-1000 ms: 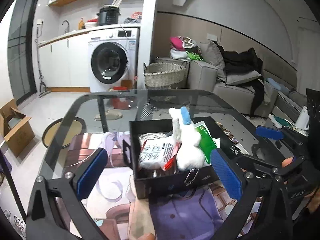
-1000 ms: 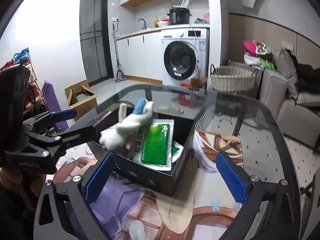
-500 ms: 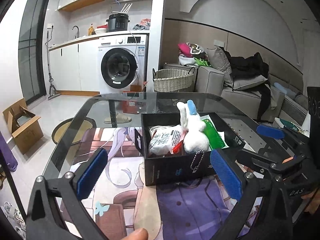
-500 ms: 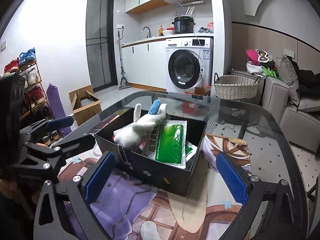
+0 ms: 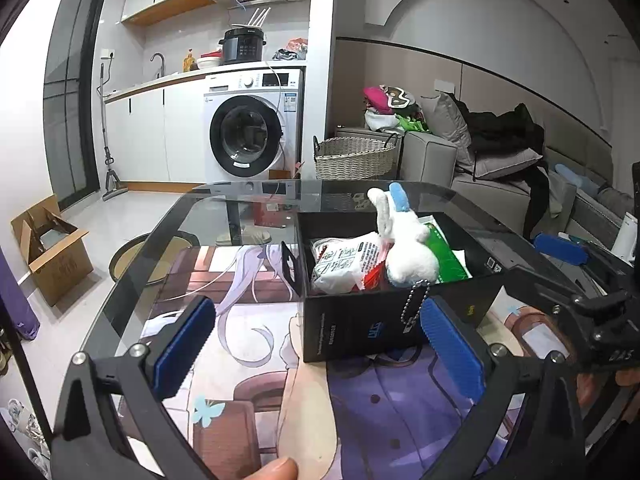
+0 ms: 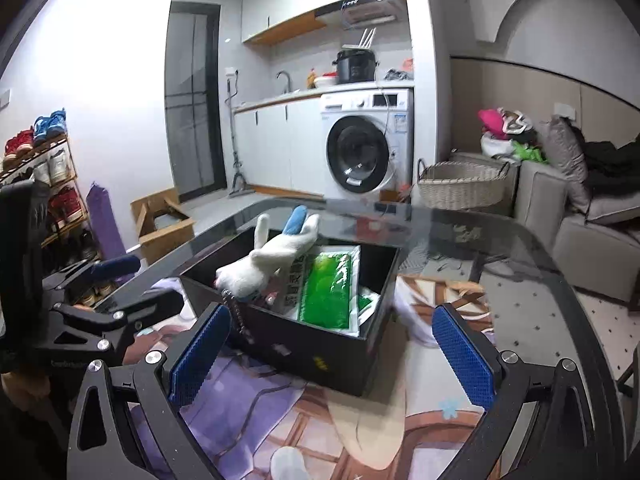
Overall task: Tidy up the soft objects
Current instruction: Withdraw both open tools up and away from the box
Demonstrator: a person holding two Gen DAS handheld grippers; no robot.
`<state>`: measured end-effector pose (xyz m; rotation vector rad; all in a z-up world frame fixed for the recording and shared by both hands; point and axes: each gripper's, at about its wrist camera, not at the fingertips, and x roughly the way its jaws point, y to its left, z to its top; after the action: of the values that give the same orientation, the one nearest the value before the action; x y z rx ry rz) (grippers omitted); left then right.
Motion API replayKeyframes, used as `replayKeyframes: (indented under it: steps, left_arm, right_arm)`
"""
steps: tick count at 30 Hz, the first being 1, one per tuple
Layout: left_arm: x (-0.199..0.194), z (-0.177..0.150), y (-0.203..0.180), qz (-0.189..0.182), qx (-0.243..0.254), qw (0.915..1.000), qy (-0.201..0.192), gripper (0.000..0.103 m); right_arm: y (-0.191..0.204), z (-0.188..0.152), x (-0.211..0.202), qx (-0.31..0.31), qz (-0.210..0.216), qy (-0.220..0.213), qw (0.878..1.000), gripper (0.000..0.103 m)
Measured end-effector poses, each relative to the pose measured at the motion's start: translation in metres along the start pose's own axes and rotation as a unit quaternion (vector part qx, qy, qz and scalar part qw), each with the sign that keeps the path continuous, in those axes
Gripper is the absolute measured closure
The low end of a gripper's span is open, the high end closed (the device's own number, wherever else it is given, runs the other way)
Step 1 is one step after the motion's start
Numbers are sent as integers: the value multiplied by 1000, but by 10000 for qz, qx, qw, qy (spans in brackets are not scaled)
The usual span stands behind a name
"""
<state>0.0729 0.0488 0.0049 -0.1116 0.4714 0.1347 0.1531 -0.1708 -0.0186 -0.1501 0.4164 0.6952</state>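
Both tools, the left tool [image 5: 316, 350] and the right tool [image 6: 332, 354], were spread wide and held nothing, positioned short of the black box [image 5: 360, 324] on the glass table [image 5: 132, 280]. Inside the box, a white plush rabbit [image 5: 406, 252] leaned on the near wall beside a green packet [image 6: 328, 292] and a white packet [image 5: 344, 260], its ball chain [image 5: 414, 304] hanging outside.

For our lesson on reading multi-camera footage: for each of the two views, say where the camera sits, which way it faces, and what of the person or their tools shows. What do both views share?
Left wrist: sits on the left tool, facing the black box from its near side; its open blue fingers, a fingertip and the right tool show.
Right wrist: sits on the right tool, facing the box's corner; open fingers and the left tool show.
Shared: box, white plush toy, green packet, washing machine.
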Motion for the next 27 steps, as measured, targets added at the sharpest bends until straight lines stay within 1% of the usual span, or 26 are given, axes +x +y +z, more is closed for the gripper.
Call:
replayKeyframes:
  steps: [2,6,19,27]
  left_arm:
    - [1,0,0,14,-3,10000,1,0]
    - [0,-2,0,0,-3,10000,-32,0]
    - [-1,-2,-2,117,33,9999,-55,0]
    - [-2,-2,-2,127,37,9999,-75,0]
  right_arm:
    - [-1,1,3,37,72,52,10000,1]
    - [-1,-3,5,-7,82,78,9999,1]
    - [0,-7,-1,-45,40,-127,9999,1]
    - [1,-7,-1,-77,14,-134,9999,1]
